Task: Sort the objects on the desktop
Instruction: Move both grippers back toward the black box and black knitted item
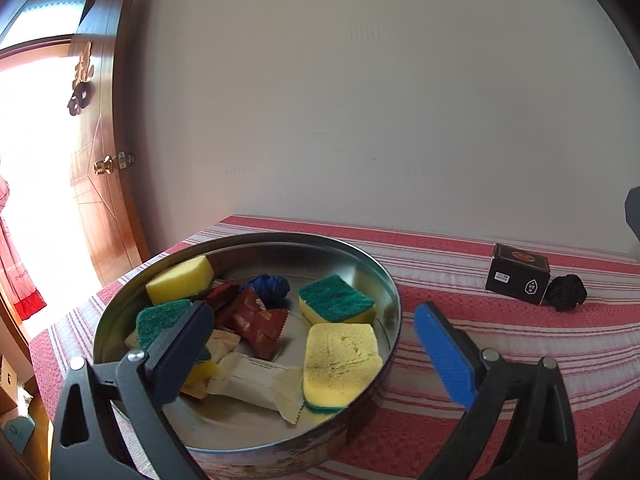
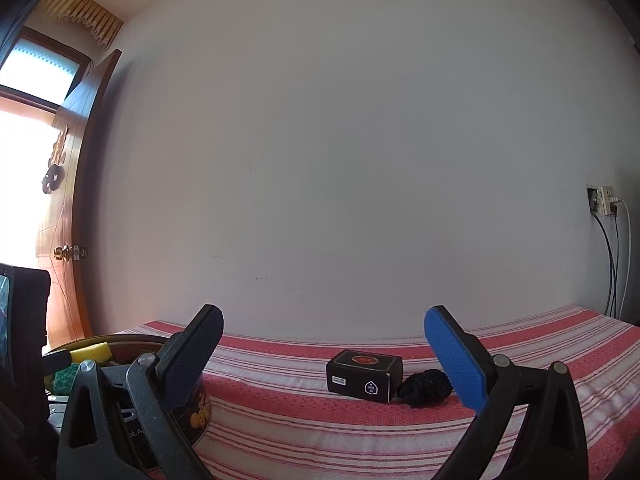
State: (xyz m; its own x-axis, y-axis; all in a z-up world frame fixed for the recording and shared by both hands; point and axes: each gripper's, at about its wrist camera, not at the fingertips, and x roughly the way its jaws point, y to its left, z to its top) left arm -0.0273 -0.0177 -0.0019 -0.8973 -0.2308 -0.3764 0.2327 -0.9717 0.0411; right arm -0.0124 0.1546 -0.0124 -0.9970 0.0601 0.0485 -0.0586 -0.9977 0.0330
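Closest in, the left claw (image 1: 316, 336) hangs wide and empty over a round metal tin (image 1: 384, 276), one finger inside the rim, the blue-padded one outside it. The tin sits on a tabletop covered in a red and white striped cloth (image 1: 520, 344) and holds yellow-and-green sponges (image 1: 338, 364), brown and cream wrapped snacks (image 1: 256, 322) and a blue ball of cord (image 1: 270, 286). The right claw (image 2: 324, 354) is also spread wide, holding nothing, above the cloth beside the tin. Farther back, a small black box (image 2: 364, 376) lies with a black ball of cord (image 2: 426, 388) touching its right end. Behind them rises a plain white wall (image 2: 340, 140), with a wooden door (image 1: 100, 152) at the left.
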